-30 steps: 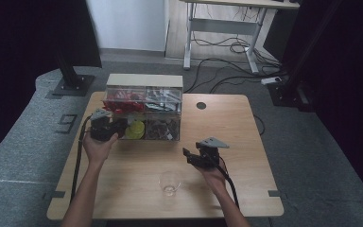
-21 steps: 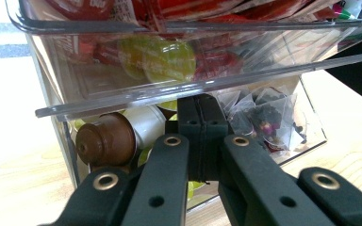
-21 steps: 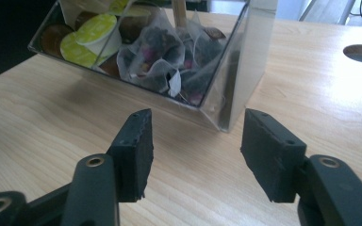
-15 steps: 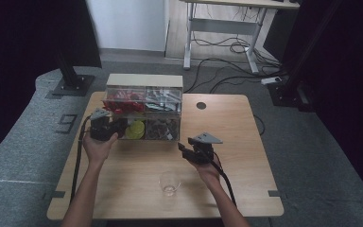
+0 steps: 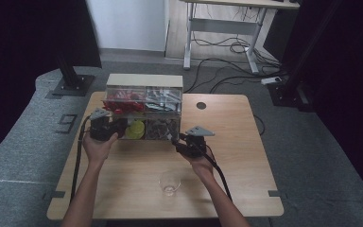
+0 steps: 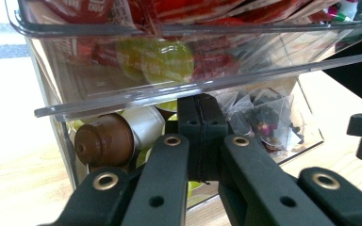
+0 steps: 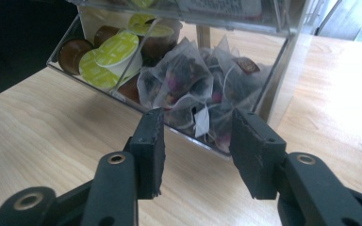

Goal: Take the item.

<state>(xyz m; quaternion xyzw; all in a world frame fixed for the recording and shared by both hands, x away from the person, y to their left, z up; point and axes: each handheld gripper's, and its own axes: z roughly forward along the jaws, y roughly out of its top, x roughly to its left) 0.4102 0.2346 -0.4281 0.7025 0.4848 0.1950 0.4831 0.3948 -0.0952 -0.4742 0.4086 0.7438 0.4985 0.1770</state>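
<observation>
Clear two-tier organiser (image 5: 144, 111) at back-left of table (image 5: 246, 156); lower drawer pulled out toward the person, coffee capsules (image 7: 115, 56) in its left cell, mesh tea bags (image 7: 188, 82) in its right cell; left gripper (image 5: 105, 126) pressed against the organiser's left front, jaws fully closed, nothing visibly pinched between them, apparently bracing the unit; right gripper (image 7: 195, 136) low in front of the tea-bag cell, jaws part-open and just been closing, nothing between the pads yet; empty glass (image 5: 169, 183) near the front edge, well apart from both. Risks: pads closing early and catching the drawer's clear front wall instead of a bag; snagging several bags by strings or tags; drawer tipping or sliding out further under a downward push; organiser skidding if left brace slips.
</observation>
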